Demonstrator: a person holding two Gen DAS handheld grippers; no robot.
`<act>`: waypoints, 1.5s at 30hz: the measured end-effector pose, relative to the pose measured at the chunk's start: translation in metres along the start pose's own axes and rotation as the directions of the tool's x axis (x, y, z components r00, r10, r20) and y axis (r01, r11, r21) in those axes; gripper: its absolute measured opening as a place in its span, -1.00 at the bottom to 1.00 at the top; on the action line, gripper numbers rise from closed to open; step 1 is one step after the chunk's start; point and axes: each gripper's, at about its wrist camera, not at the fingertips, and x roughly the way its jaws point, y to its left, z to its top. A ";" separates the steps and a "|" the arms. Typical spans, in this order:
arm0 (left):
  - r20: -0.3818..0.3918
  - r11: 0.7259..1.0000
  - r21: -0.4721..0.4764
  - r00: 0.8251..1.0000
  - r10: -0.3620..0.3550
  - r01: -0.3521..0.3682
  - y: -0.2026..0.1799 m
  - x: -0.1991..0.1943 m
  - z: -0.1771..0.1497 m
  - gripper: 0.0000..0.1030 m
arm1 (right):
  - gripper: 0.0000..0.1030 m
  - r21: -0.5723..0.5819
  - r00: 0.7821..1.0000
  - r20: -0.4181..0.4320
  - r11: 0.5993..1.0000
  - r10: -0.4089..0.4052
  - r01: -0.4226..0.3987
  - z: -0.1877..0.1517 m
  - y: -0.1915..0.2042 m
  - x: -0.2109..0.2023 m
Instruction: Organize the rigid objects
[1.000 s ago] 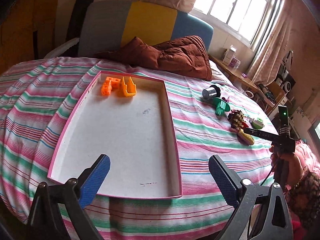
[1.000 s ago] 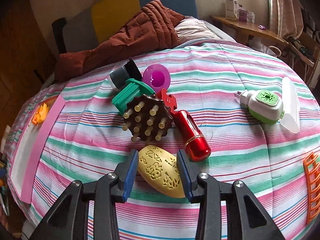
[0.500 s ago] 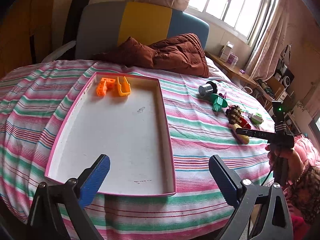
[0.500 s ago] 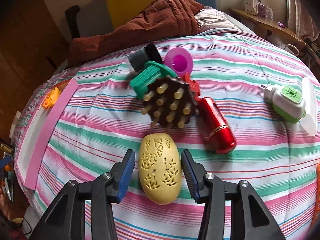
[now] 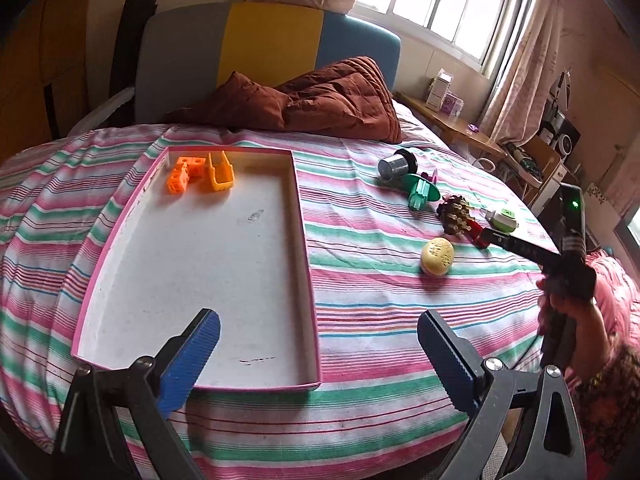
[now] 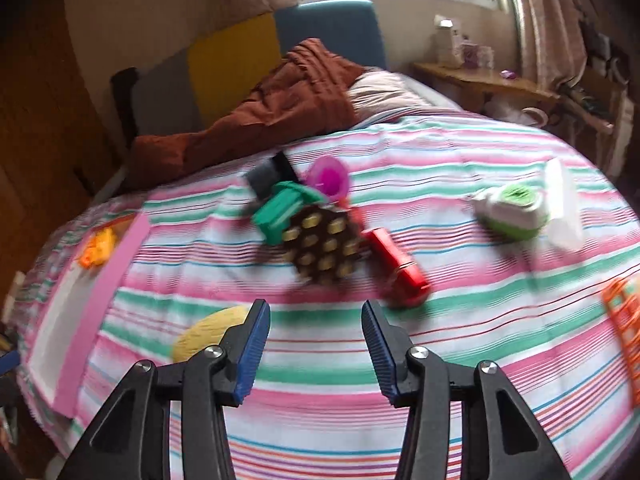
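Both grippers, L (image 5: 318, 354) & R (image 6: 315, 344), agape (empty), angled down.

Black claw (image 6: 315, 344) frames, blue ribbed pads (image 6: 252, 346), silver screws (image 6: 212, 351).

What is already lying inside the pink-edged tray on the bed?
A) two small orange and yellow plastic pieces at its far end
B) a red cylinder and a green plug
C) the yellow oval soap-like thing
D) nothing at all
A: the orange piece and the yellow piece sit at the far end of the pink-edged tray, while the other items lie out on the striped bedspread.
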 end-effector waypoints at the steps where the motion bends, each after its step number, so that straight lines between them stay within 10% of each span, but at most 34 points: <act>1: -0.001 1.000 0.004 1.000 0.001 -0.001 -0.002 0.000 0.000 0.94 | -0.08 -0.001 0.998 -0.015 0.998 -0.065 0.065 0.007 -0.008 0.003; 13: 0.007 0.997 0.073 0.999 0.031 -0.031 -0.017 -0.003 0.000 0.94 | -0.34 -0.090 0.987 -0.148 0.995 -0.059 0.046 0.032 -0.024 0.071; 23: -0.015 0.989 0.149 1.000 0.001 0.001 -0.043 0.010 0.008 0.94 | -0.50 0.051 0.997 -0.072 0.999 -0.008 0.012 0.002 -0.029 0.057; 45: -0.235 0.889 0.421 0.968 -0.086 0.181 -0.157 0.172 0.060 0.78 | -0.50 0.151 0.999 0.031 0.988 -0.037 0.032 -0.028 -0.028 0.034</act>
